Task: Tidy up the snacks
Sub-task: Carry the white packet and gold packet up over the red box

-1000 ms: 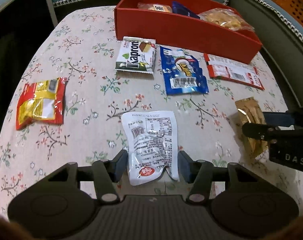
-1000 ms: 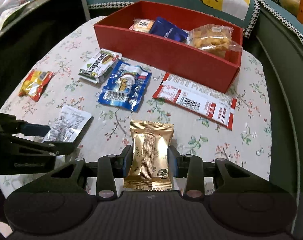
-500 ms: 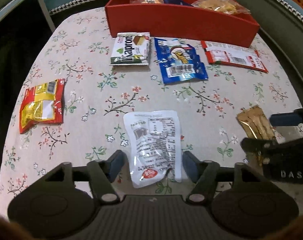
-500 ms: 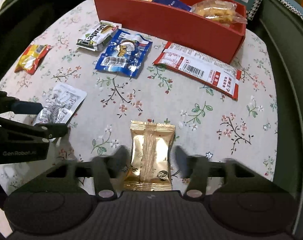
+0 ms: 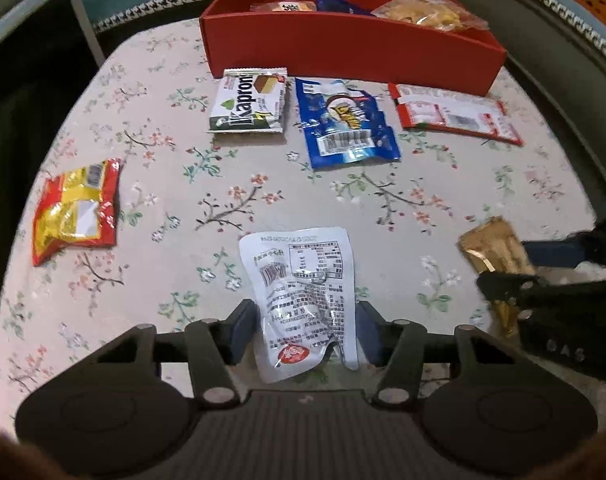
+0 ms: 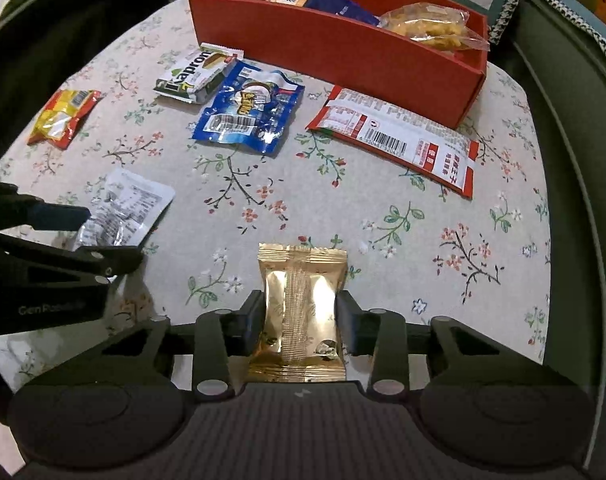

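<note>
Packet of shiny gold foil, crimped ends, between right fingers.

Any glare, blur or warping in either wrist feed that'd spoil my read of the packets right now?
Left wrist view: sharp, fisheye bends the red box and table edges, dark corners; the white packet print reads clearly. Right wrist view: also sharp, bright glare patches on the gold packet between the right gripper fingers; cloth beyond is evenly lit.
</note>
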### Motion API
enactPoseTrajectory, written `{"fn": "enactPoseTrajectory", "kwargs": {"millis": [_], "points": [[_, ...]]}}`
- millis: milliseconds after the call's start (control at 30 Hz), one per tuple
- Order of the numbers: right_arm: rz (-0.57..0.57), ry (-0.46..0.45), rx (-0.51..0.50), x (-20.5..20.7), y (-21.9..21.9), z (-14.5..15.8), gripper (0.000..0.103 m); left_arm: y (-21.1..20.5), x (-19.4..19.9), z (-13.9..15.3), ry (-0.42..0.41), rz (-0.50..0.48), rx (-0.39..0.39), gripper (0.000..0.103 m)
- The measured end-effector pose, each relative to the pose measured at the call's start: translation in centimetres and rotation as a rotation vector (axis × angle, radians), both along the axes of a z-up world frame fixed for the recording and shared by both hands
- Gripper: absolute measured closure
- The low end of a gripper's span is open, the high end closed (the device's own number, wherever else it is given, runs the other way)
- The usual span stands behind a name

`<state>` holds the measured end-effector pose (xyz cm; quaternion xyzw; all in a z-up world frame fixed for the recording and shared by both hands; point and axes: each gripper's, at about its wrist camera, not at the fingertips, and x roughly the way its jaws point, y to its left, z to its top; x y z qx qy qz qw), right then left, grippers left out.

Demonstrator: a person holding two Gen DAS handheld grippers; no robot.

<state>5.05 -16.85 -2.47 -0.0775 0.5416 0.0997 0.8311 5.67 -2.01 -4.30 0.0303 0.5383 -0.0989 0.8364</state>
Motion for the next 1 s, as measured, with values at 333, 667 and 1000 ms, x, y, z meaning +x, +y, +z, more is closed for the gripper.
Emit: {"fn": "enactPoseTrajectory", "kwargs": {"millis": [333, 667, 1000], "points": [[-0.038, -0.084, 0.07, -0.8, -0.9, 2.8, 0.056, 0.4, -0.2, 2.6, -0.075, 0.022, -0.083, 0.02], [-0.06, -0.146, 0.082, 0.3, -1.5, 4.4, 0.056, 0.6, 1.1, 4.3, -0.141, 0.045, -0.108, 0.02], [-0.088, -0.227, 0.09, 2.2, -2.3, 6.7, 0.056, -0.4, 3.5, 6.8, -0.225, 0.045, -0.114, 0.02]]}}
